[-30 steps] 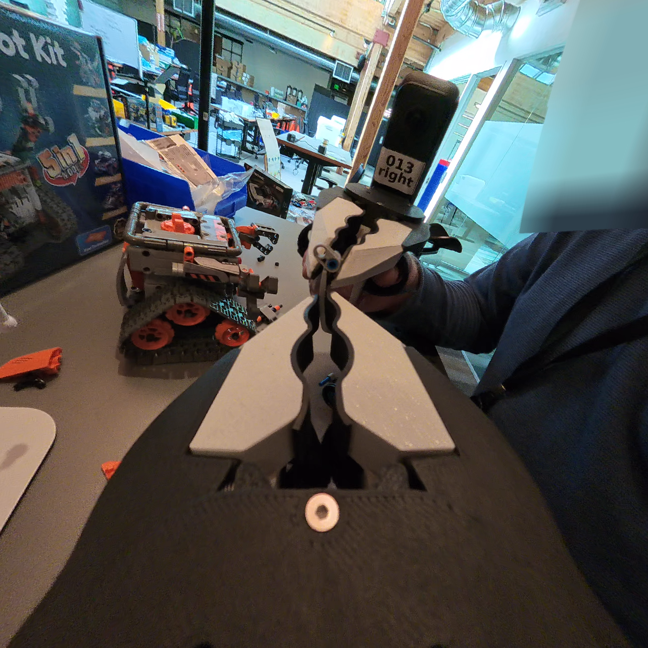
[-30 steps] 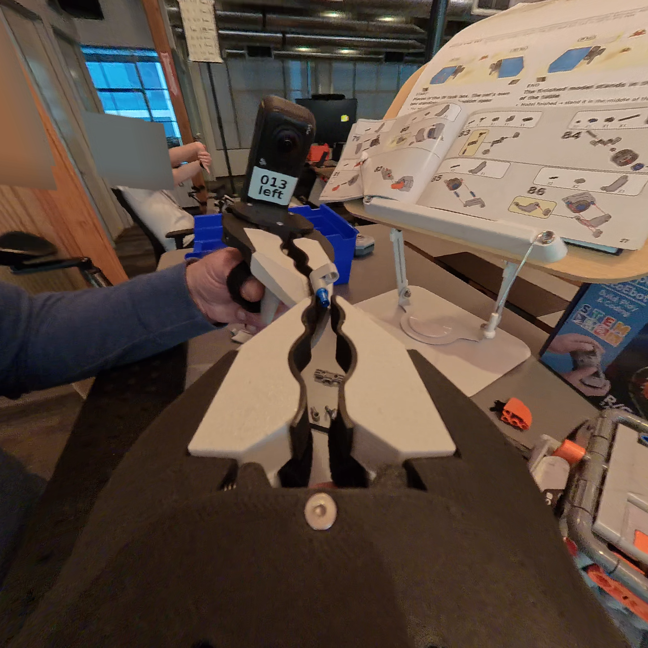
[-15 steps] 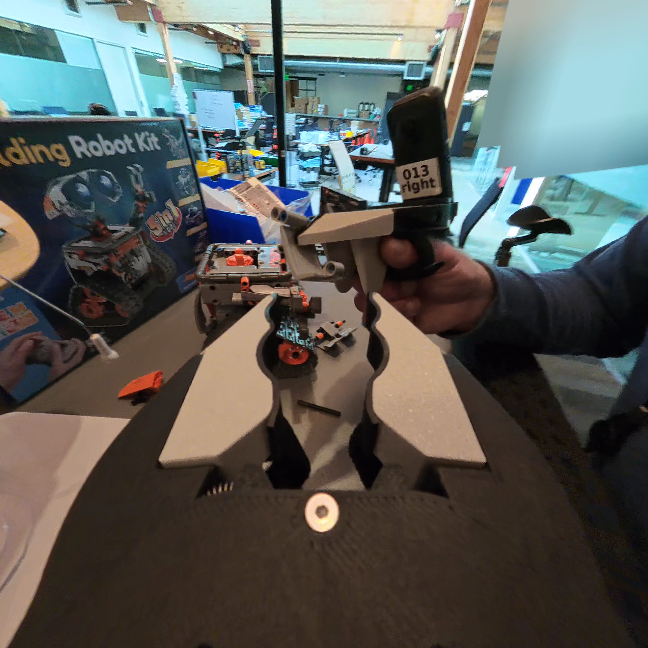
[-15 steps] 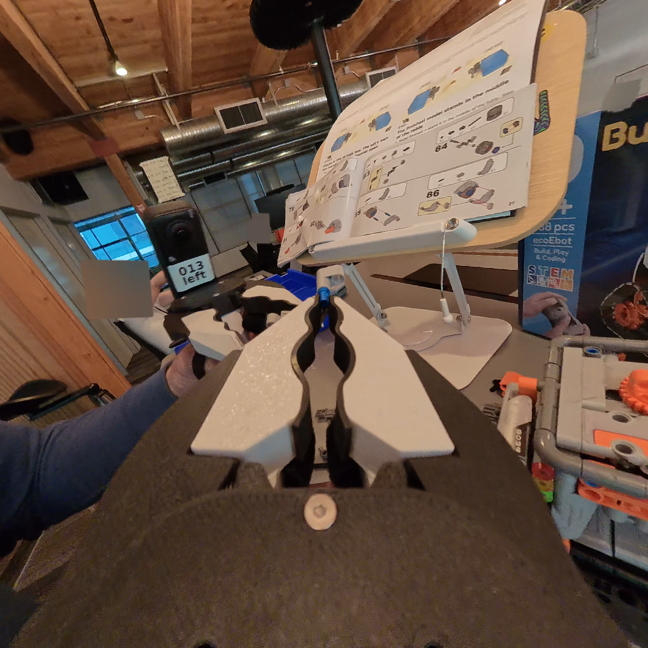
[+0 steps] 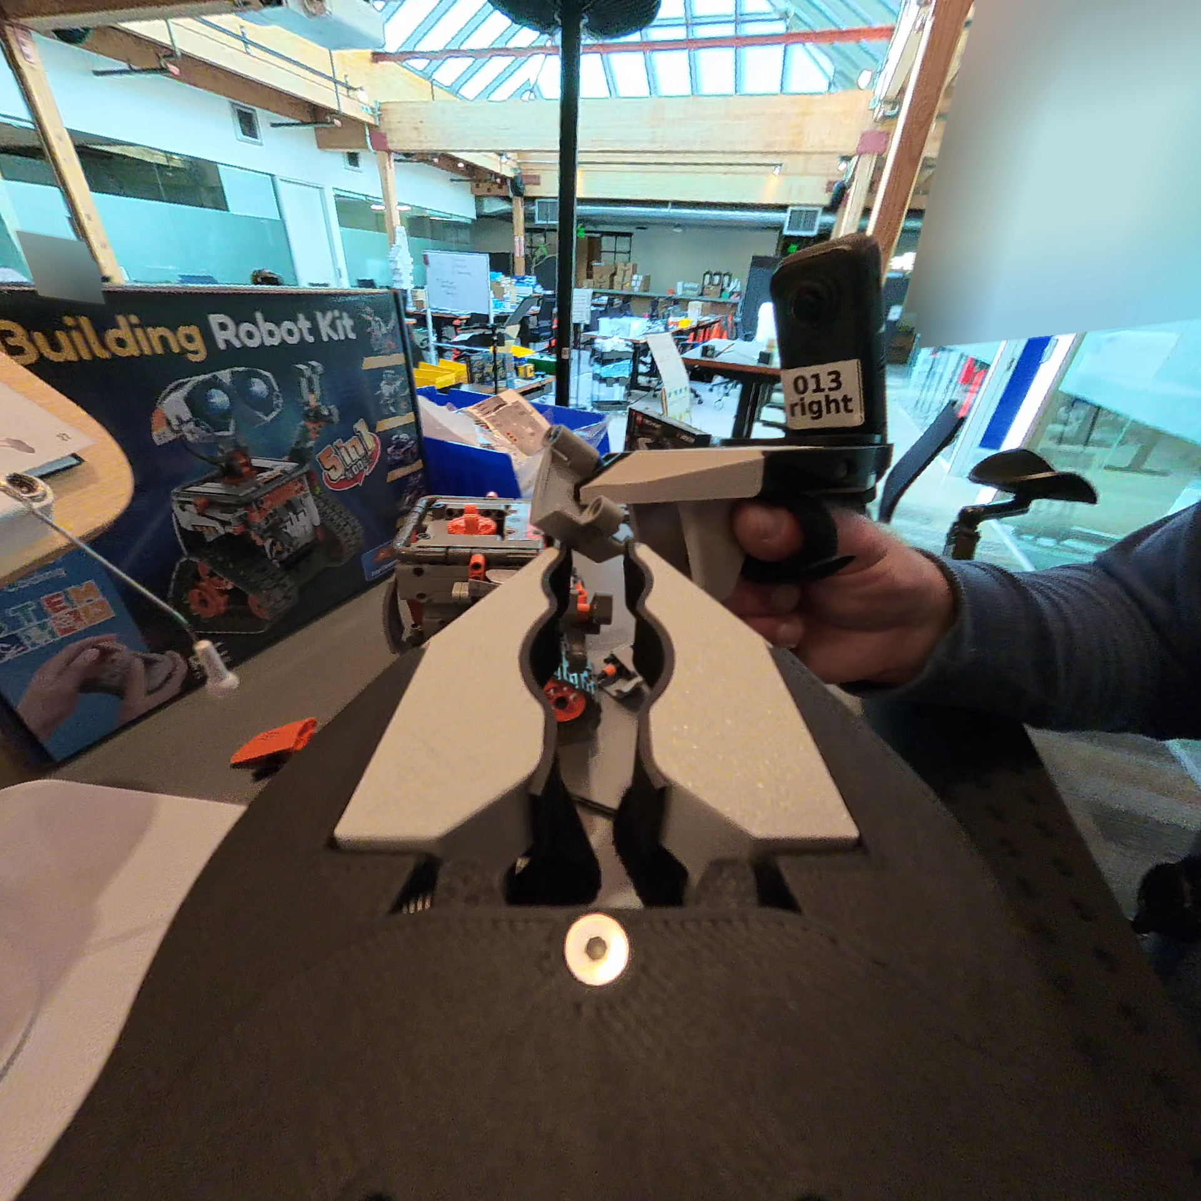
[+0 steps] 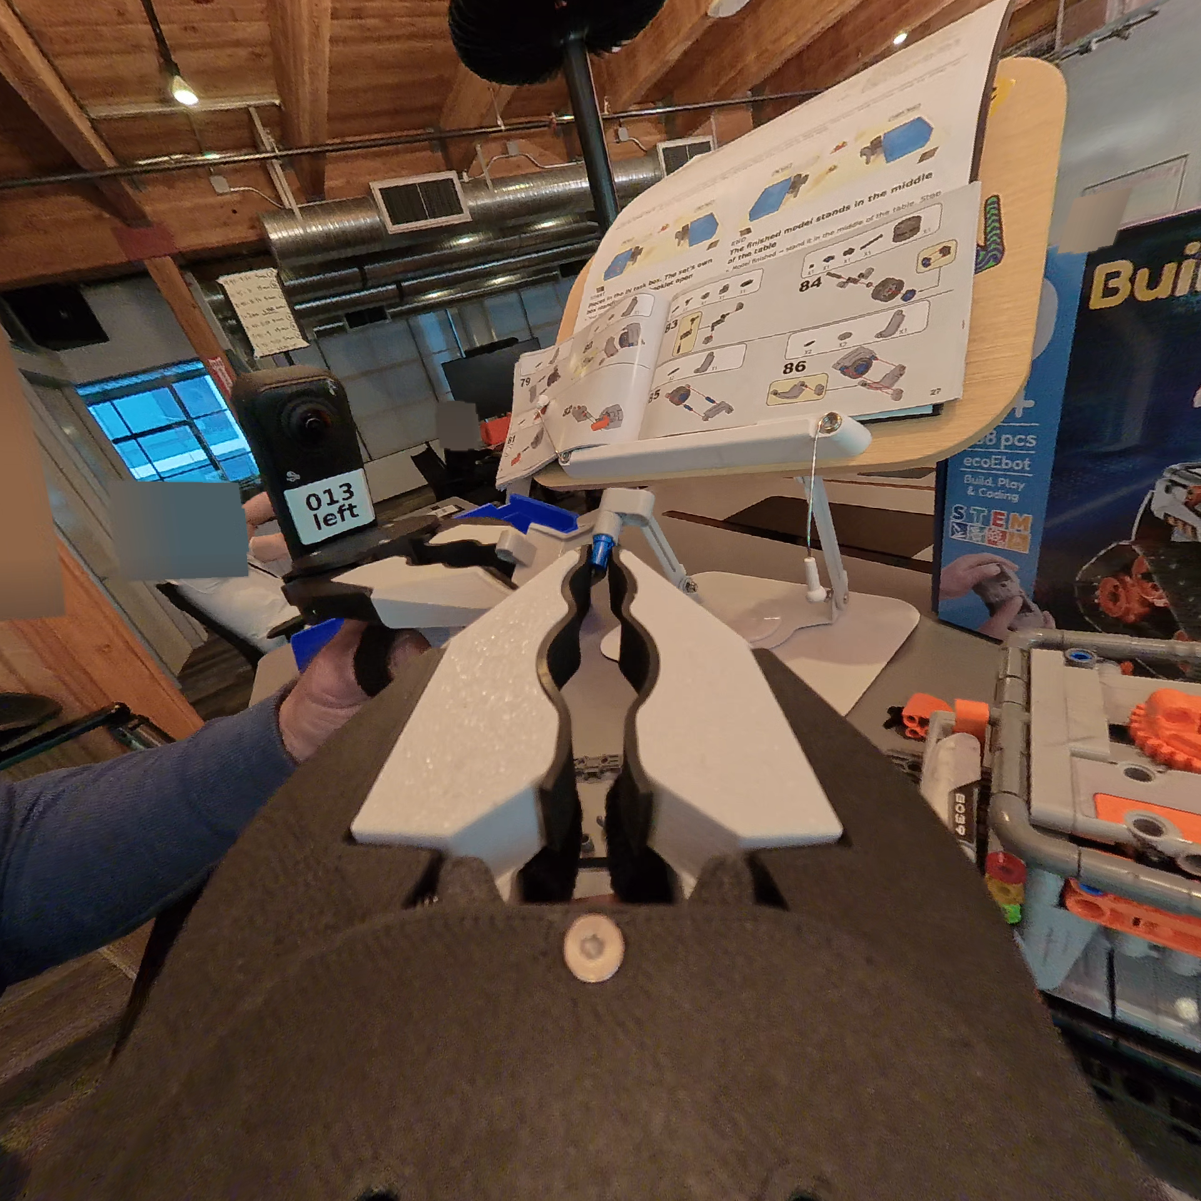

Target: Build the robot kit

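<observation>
My right gripper (image 6: 599, 562) is shut on a blue pin (image 6: 599, 551) that sits in a grey angled beam (image 6: 622, 508). In the left wrist view the right gripper (image 5: 588, 490) comes in from the right in a hand and holds that beam (image 5: 567, 484) just above my left gripper's tips. My left gripper (image 5: 595, 554) is open with a narrow gap and holds nothing I can see. It also shows at the left of the right wrist view (image 6: 455, 572). A grey and orange tracked robot model (image 5: 455, 539) stands on the table beyond both grippers.
A dark kit box (image 5: 195, 487) stands at the left. A booklet (image 6: 780, 312) lies open on a wooden stand with a white base (image 6: 832, 617). The model also shows at the right (image 6: 1105, 747). A loose orange part (image 5: 273, 741) and a blue bin (image 5: 468, 455) are nearby. Left and right tips are no more than a few centimetres apart.
My left gripper was shut on the part a second ago, opened wide and let go, and now has a narrower gap. The right gripper kept the pin and beam. Both views tilted up.
</observation>
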### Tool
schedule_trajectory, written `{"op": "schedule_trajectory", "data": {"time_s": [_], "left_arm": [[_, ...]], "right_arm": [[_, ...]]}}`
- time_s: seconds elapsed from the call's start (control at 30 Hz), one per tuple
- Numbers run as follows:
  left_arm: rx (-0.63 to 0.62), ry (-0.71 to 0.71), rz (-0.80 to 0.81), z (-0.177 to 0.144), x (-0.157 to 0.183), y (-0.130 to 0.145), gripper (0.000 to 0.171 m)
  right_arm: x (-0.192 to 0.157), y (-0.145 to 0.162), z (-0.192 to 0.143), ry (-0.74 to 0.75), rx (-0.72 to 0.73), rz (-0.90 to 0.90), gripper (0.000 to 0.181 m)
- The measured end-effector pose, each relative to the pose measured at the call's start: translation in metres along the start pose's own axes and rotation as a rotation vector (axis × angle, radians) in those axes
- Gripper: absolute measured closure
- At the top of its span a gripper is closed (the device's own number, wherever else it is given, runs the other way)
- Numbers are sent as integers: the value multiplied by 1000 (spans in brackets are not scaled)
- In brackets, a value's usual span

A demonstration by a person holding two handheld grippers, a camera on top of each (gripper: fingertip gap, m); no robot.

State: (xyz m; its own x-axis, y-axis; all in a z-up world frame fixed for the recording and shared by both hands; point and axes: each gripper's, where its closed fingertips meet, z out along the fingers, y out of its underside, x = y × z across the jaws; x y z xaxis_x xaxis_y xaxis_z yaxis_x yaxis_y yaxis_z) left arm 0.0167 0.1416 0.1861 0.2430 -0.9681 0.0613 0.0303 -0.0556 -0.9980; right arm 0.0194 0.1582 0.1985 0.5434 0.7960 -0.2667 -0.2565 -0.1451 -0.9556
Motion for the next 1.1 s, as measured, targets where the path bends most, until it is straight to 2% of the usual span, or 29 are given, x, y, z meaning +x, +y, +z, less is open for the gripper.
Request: {"op": "schedule_trajectory", "data": {"time_s": [0.2,0.33,0.43,0.77,1.1], "left_arm": [[36,6,-51,1,0,-2,159],[91,-5,-136,2,-5,-5,162],[60,-53,-150,4,-11,1,166],[132,-111,-229,0,-23,-5,168],[196,-130,-259,-7,-30,-11,166]], "right_arm": [[-1,-2,-1,31,8,-50,179],[-1,-4,-1,90,10,-150,179],[2,-3,0,168,-17,-261,179],[1,3,5,198,-47,-303,178],[-2,14,13,176,-72,-236,178]]}}
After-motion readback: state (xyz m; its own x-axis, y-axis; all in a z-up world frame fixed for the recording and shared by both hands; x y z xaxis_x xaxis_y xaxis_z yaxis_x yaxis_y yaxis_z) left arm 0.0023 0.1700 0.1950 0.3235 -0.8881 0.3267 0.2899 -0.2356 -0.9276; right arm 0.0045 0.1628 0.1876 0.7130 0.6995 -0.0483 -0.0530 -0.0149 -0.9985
